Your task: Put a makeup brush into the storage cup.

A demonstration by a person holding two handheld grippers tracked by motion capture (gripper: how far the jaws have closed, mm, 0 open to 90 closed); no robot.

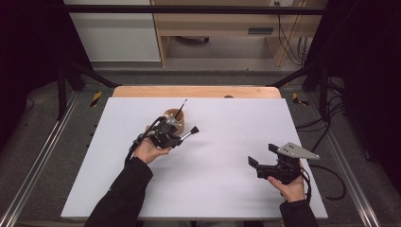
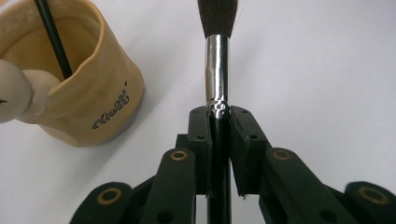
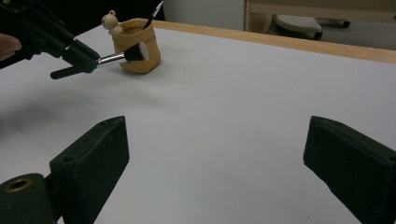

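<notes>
A black-handled brush (image 2: 217, 70) with a silver ferrule and dark bristles is clamped in my left gripper (image 2: 219, 116), which is shut on the handle just below the ferrule. In the high view the left gripper (image 1: 181, 138) hovers over the white table just right of a tan cup (image 1: 175, 116), and the brush (image 1: 193, 130) points right. The cup (image 2: 98, 88) holds a thin black brush (image 2: 51, 37) and a pale wooden bead figure (image 2: 21, 93). My right gripper (image 1: 263, 155) is open near the front right, with nothing between its fingers (image 3: 93, 158).
The white board (image 1: 217, 189) lies on a wooden table whose far edge (image 1: 196, 91) shows behind it. Black frame posts and cables flank both sides. The right gripper view shows the left gripper (image 3: 86, 58), the brush (image 3: 126, 55) and the cup (image 3: 144, 63) far off.
</notes>
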